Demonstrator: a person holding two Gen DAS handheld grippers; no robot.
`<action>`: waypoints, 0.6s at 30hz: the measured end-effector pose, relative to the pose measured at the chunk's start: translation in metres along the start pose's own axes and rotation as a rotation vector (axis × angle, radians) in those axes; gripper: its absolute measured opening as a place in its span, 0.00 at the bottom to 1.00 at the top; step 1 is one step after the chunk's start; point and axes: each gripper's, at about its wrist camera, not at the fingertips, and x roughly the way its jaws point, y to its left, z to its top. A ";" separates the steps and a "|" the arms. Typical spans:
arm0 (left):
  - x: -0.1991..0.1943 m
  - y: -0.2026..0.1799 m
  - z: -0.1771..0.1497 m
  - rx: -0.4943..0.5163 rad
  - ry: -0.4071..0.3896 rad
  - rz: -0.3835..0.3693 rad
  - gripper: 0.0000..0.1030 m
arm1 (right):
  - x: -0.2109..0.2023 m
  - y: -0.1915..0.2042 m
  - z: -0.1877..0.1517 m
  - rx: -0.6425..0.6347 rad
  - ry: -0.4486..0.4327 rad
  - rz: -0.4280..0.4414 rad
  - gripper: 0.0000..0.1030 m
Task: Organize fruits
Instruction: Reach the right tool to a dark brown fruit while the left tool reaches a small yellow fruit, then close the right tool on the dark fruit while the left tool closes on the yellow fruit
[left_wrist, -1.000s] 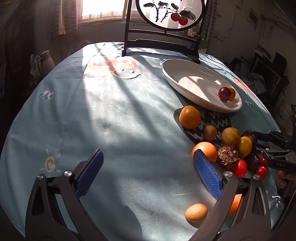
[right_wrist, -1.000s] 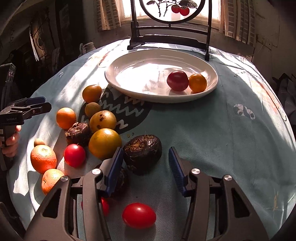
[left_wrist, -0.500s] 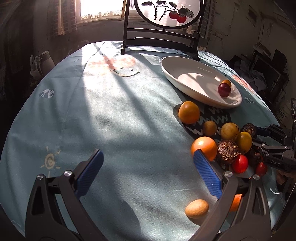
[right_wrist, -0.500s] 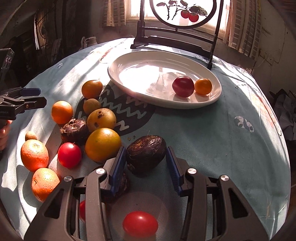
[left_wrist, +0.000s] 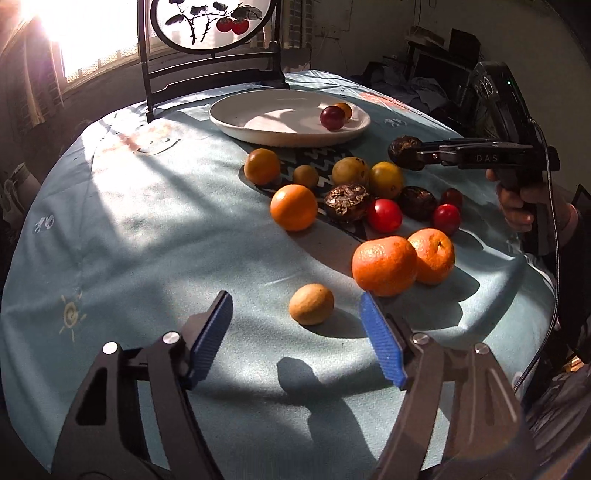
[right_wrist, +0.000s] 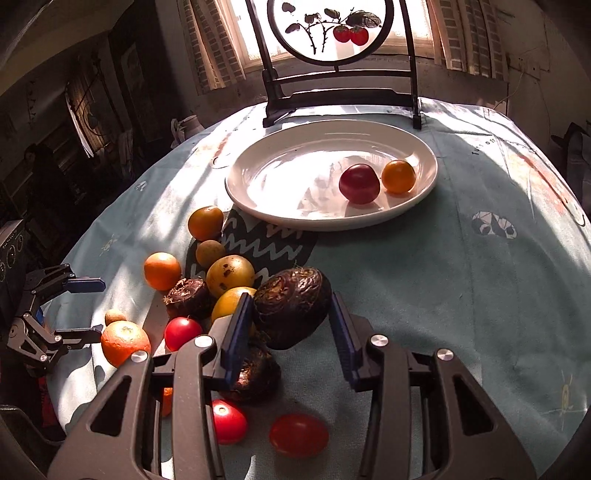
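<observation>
My right gripper (right_wrist: 291, 314) is shut on a dark wrinkled fruit (right_wrist: 291, 306) and holds it above the table; it also shows in the left wrist view (left_wrist: 406, 153). A white plate (right_wrist: 258, 199) holds a dark red fruit (right_wrist: 359, 183) and a small orange one (right_wrist: 398, 176). My left gripper (left_wrist: 295, 317) is open, with a small tan fruit (left_wrist: 311, 303) just beyond its fingertips. Two oranges (left_wrist: 384, 266) lie to its right. Several more fruits (left_wrist: 347, 201) lie in a cluster before the plate (left_wrist: 236, 123).
A dark framed round screen (right_wrist: 325, 33) stands behind the plate. A dark zigzag mat (right_wrist: 269, 243) lies under the plate's near edge. Two red tomatoes (right_wrist: 298, 435) and another dark fruit (right_wrist: 255, 373) lie below my right gripper. The table edge drops off at right (left_wrist: 532, 280).
My right gripper has closed on the dark fruit and lifted it off the table. My left gripper has swung right toward the small tan fruit and the oranges.
</observation>
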 end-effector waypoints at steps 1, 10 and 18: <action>0.002 -0.001 -0.002 0.018 0.014 -0.005 0.57 | 0.000 0.000 0.000 0.002 0.000 0.002 0.41; 0.024 -0.003 0.006 0.058 0.078 -0.010 0.41 | -0.002 -0.002 -0.002 0.008 0.000 0.000 0.41; 0.022 -0.009 0.004 0.079 0.081 -0.002 0.27 | -0.002 -0.003 -0.002 0.015 0.000 0.001 0.41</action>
